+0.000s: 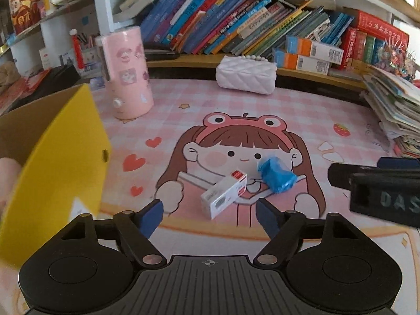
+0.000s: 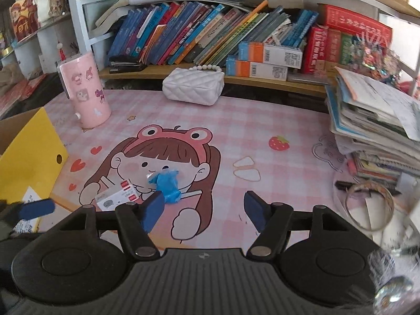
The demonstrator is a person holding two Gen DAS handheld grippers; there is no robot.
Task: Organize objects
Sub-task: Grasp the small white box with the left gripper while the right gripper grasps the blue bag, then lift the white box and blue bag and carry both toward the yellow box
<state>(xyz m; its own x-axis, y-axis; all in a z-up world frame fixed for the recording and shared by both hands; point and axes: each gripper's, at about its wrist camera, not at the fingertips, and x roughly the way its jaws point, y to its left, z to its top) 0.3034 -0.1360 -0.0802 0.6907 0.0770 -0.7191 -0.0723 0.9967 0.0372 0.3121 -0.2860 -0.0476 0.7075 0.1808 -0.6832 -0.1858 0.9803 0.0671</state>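
Two loose items sit mid-tabletop (image 1: 341, 120) on the cartoon mat: a small white box with red labels (image 1: 224, 197) and, touching its right end, a crumpled blue plastic bag (image 1: 277, 177). Yellow cardboard box (image 1: 60, 157) stands open at the left edge, probably the bin for them.

Left tool (image 1: 210, 214): fingers apart, holding nothing, the white box just ahead between the fingers' line. Right tool (image 2: 202, 211): also apart and empty; its left finger (image 2: 152, 210) overlaps the blue bag in the right wrist view, contact not clear.

Step in hand, my read: left tool takes the white box. Do it well: centre the fingers across the box's narrow sides, since it lies angled, turn the wrist to match, close before lifting. Keep clear of the bag so it doesn't drag along. Right tool takes the bag; it's soft, so pinch deep into the bulk.

Hidden or unclear: yellow box interior barely shows; label text on the white box is unreadable; bag contents unknown; the right tool is cut off at the left view's right edge; the near right corner of the right wrist view is blurred.
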